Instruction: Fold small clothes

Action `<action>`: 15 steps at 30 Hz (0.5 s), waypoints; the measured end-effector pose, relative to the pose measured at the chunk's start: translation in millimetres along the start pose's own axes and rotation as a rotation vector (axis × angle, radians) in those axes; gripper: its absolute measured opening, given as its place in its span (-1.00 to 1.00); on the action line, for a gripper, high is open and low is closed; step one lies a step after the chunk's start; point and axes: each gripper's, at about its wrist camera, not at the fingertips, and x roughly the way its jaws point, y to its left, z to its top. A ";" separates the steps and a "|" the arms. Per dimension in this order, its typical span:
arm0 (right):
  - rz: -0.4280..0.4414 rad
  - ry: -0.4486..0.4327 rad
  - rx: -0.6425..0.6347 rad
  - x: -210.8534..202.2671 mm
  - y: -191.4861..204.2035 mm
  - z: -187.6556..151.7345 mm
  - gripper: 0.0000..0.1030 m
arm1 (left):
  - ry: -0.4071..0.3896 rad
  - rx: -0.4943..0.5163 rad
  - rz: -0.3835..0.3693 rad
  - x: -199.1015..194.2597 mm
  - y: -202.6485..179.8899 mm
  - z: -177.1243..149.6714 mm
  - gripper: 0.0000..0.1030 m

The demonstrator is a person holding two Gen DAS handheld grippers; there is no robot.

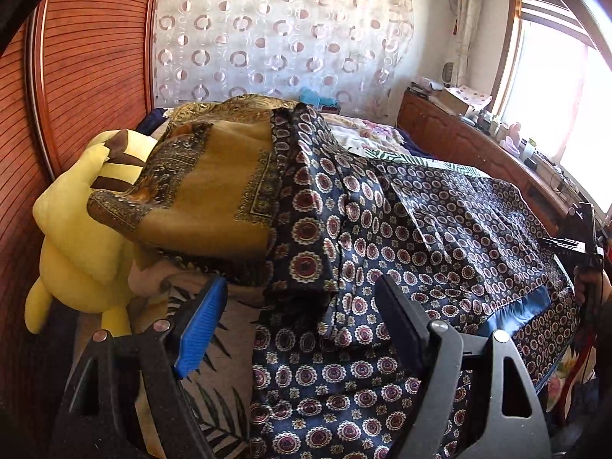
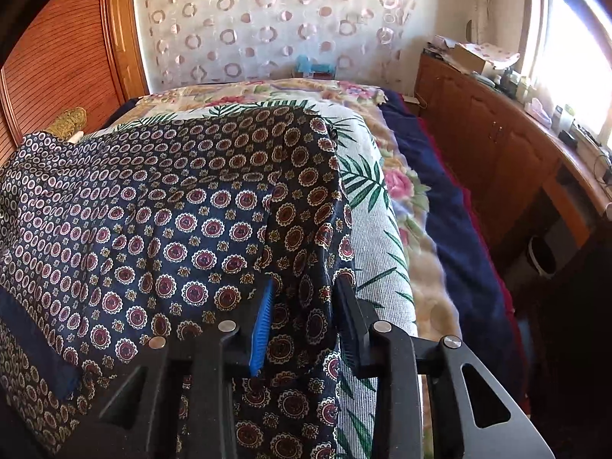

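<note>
Dark blue cloth point(image 2: 160, 206) with little red and white flowers is the thing to fold, and it lies spread over the bed point(image 2: 386, 252), close under both tools. In the right wrist view, the right tool point(image 2: 306, 298) has its two fingers set narrow on either side of a bunched edge of the cloth, near where it hangs over the leafy sheet point(image 2: 367, 275). The fingers look close to the fold, but I cannot tell if they press it tight yet. In the left wrist view, the left tool point(image 1: 302, 298) is wide open and holds nothing — a turned-up corner of the same cloth sits just past its tips, in the gap between them. So I think the step in hand is catching two spots on the near edge, ready for a fold. Next, the left tool would need to go down a bit and close on that corner; then both could lift and carry the edge over toward the far side, flat and even. A bit farther, on the left, a brown and gold cloth point(image 1: 214, 195) lies heaped on a yellow soft toy point(image 1: 80, 237), touching the blue cloth's far edge. Farthest back hangs a curtain point(image 1: 275, 30) with rings on it.
</note>
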 end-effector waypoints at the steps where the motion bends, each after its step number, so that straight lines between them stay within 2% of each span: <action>1: 0.001 0.002 0.004 1.7 0.5 0.5 -0.37 | -0.001 -0.003 0.005 -0.9 1.7 0.3 0.52; 3: 0.007 0.002 0.013 1.2 -2.8 1.3 -0.37 | -0.002 -0.012 0.001 -1.8 3.8 1.5 0.32; 6: -0.002 0.001 0.008 2.5 -3.6 2.1 -0.37 | -0.019 -0.011 -0.005 -5.8 1.7 4.5 0.13; 10: -0.019 0.000 -0.004 13.6 4.8 -0.7 -0.37 | -0.053 0.014 0.007 -13.2 -7.8 10.8 0.03; 12: -0.014 0.000 0.000 16.2 5.0 -0.9 -0.37 | -0.072 0.035 0.021 -17.4 -13.6 13.4 -0.08; 15: -0.015 0.000 -0.001 18.0 6.8 -1.9 -0.37 | -0.066 0.066 0.045 -15.6 -21.0 17.5 -0.20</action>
